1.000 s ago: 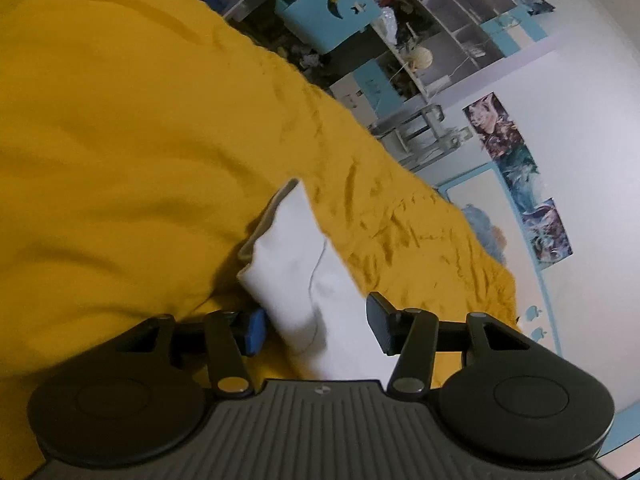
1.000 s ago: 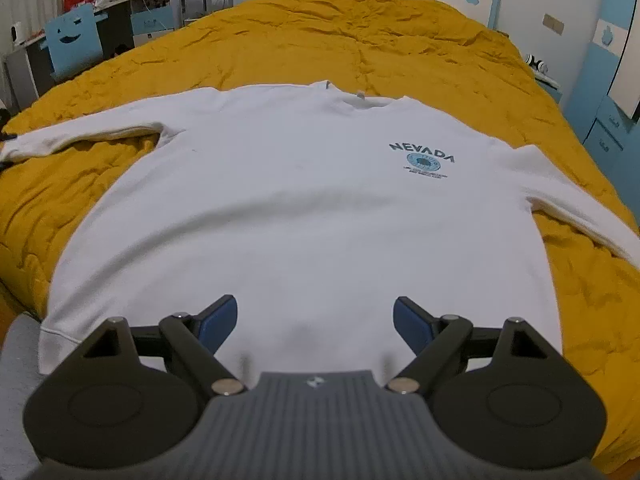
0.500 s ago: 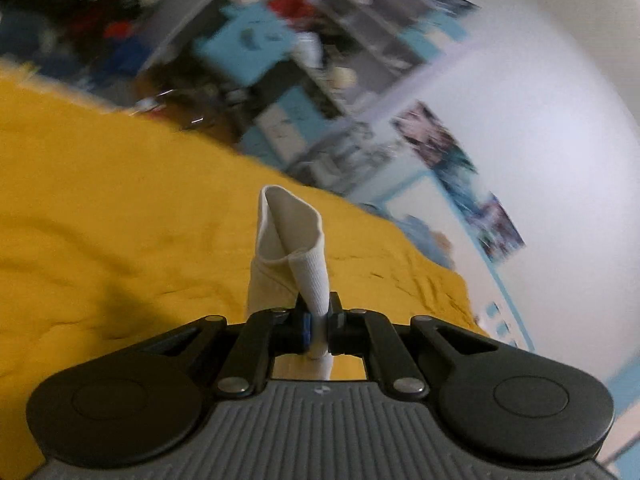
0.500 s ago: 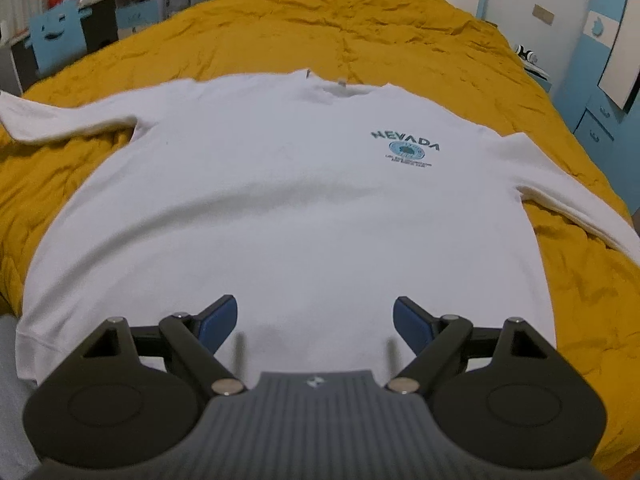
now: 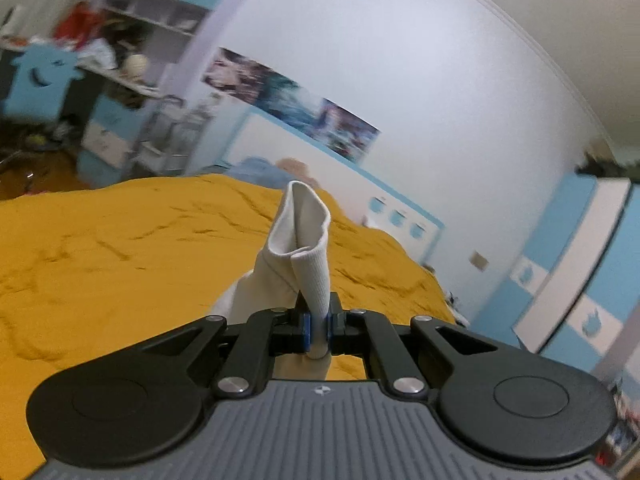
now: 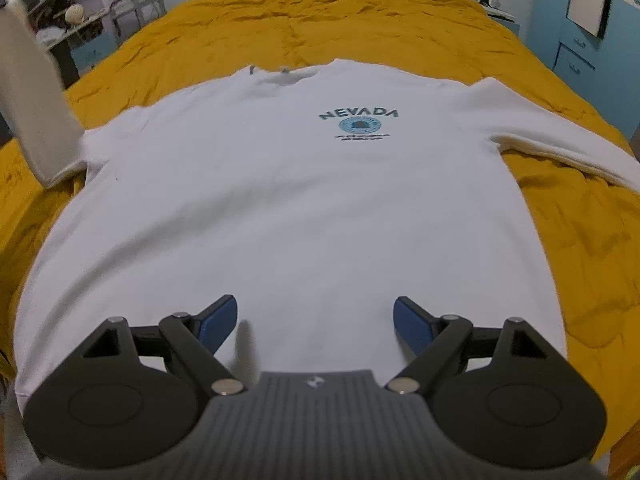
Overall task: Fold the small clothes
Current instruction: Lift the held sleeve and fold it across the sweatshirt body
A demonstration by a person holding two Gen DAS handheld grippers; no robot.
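Your left tongs [image 5: 317,330] now pinch the sweatshirt's sleeve cuff [image 5: 306,236], lifted off the yellow bedspread [image 5: 100,248] since a second ago. Your right tongs [image 6: 314,326] hover spread above the sweatshirt [image 6: 288,208], which lies flat. Fold the sleeve inward next.

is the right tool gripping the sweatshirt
No, the right tool stands wide open above the sweatshirt, its pads pinching no fabric.
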